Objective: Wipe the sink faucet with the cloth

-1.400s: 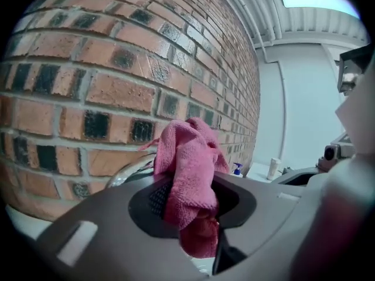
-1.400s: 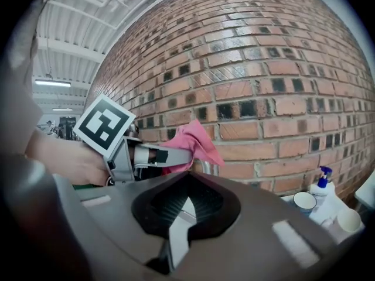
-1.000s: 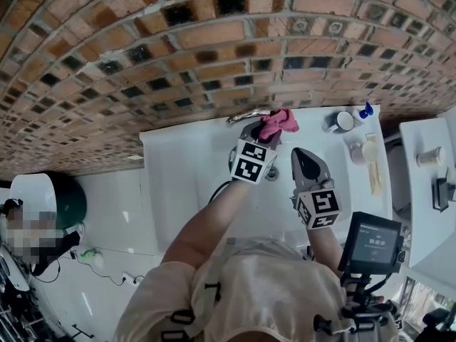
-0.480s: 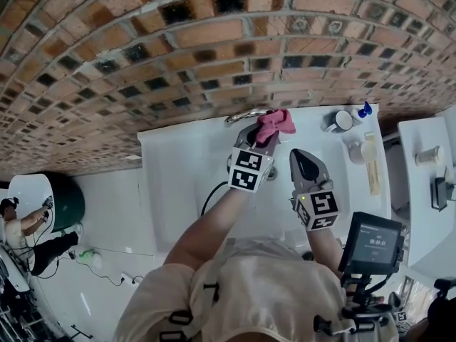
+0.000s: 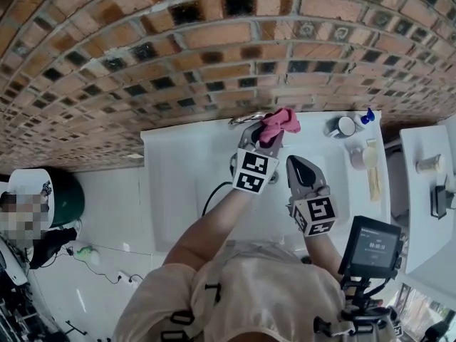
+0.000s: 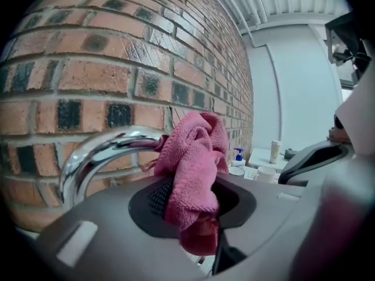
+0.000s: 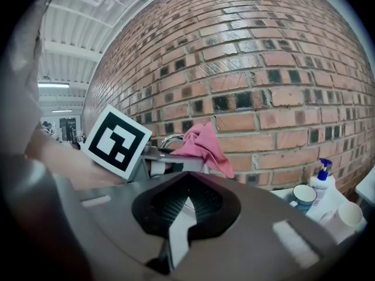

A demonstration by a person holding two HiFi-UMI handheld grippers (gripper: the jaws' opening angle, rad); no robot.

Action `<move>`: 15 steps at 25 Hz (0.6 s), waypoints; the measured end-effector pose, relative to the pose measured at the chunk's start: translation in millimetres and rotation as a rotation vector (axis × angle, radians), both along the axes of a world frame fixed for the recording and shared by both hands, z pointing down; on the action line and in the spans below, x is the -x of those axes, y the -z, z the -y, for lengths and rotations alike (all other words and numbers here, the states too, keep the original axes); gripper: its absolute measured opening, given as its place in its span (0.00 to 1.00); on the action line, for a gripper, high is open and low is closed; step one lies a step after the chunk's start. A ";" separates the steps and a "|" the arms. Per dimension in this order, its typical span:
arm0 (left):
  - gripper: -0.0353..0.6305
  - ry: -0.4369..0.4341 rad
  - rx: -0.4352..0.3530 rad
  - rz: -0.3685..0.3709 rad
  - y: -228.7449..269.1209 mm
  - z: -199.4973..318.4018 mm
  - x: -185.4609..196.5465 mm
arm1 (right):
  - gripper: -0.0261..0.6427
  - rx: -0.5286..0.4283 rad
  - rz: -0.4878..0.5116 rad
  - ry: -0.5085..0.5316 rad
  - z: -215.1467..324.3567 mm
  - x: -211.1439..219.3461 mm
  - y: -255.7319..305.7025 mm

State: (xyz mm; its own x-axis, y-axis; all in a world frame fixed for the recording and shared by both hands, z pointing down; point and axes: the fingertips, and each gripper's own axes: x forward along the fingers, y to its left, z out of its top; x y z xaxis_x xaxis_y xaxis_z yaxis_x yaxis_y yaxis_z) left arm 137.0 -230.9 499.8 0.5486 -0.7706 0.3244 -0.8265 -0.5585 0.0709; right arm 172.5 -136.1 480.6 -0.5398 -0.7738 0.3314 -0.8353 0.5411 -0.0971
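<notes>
The chrome faucet (image 5: pixel 244 118) arcs out from the brick wall over the white sink (image 5: pixel 178 169). My left gripper (image 5: pixel 265 137) is shut on a crumpled pink cloth (image 5: pixel 278 122), held at the faucet's spout. In the left gripper view the cloth (image 6: pixel 192 163) bulges up from between the jaws (image 6: pixel 188 208) and touches the end of the curved faucet (image 6: pixel 96 157). My right gripper (image 5: pixel 297 162) hovers over the basin to the right, apart from the faucet, shut with nothing in it. From its own view (image 7: pixel 186 202) I see the cloth (image 7: pixel 205 146) and the left gripper's marker cube (image 7: pixel 117 139).
A cup (image 5: pixel 343 123) and a blue-topped pump bottle (image 5: pixel 365 112) stand at the sink's right end, with more small items (image 5: pixel 365 153) beside them. A device with a screen (image 5: pixel 374 245) hangs at the lower right. A brick wall (image 5: pixel 228 41) backs the sink.
My left gripper has risen slightly with the cloth against the faucet. The right gripper has stayed where it was.
</notes>
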 end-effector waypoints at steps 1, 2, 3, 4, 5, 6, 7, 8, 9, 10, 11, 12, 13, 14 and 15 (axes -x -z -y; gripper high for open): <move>0.23 -0.001 0.003 0.001 -3.7 1.5 -0.9 | 0.02 0.001 0.001 -0.002 0.8 -0.5 -0.9; 0.23 0.003 0.004 -0.007 -6.1 2.6 -1.0 | 0.02 0.002 0.001 -0.001 1.7 -0.6 -1.8; 0.23 0.009 0.003 -0.017 -8.0 3.5 -0.4 | 0.02 0.002 0.002 0.001 2.8 -0.5 -2.4; 0.23 0.012 0.004 -0.020 -10.5 4.4 0.3 | 0.02 0.003 0.002 0.004 4.3 -0.4 -2.8; 0.22 0.010 0.013 -0.015 -14.9 5.5 0.7 | 0.02 0.005 0.003 0.008 6.2 -0.2 -3.3; 0.23 0.005 0.030 -0.006 -21.5 6.8 0.5 | 0.02 0.009 0.004 0.012 8.1 0.1 -4.3; 0.23 -0.001 0.055 0.004 -29.8 8.1 -0.1 | 0.02 0.014 0.005 0.015 10.0 0.5 -5.7; 0.23 -0.007 0.082 0.012 -38.7 8.9 -1.0 | 0.02 0.020 0.005 0.018 11.1 1.4 -7.2; 0.23 -0.013 0.107 0.022 -47.1 8.4 -1.4 | 0.02 0.025 0.004 0.022 11.0 3.1 -8.1; 0.23 -0.019 0.132 0.032 -54.5 6.6 -1.0 | 0.02 0.027 0.003 0.025 9.7 5.8 -7.7; 0.23 -0.023 0.155 0.041 -60.6 3.7 0.5 | 0.02 0.027 0.003 0.030 7.4 9.0 -6.2; 0.23 -0.023 0.173 0.049 -65.1 0.6 3.1 | 0.02 0.024 0.003 0.034 4.8 12.0 -4.2; 0.22 -0.019 0.182 0.054 -67.6 -2.1 6.2 | 0.02 0.021 0.003 0.037 2.7 14.0 -2.3; 0.22 -0.011 0.179 0.058 -68.1 -3.9 8.8 | 0.02 0.017 0.004 0.038 1.7 14.5 -1.3; 0.22 -0.001 0.166 0.057 -66.8 -5.3 10.1 | 0.02 0.015 0.005 0.036 2.1 13.1 -1.3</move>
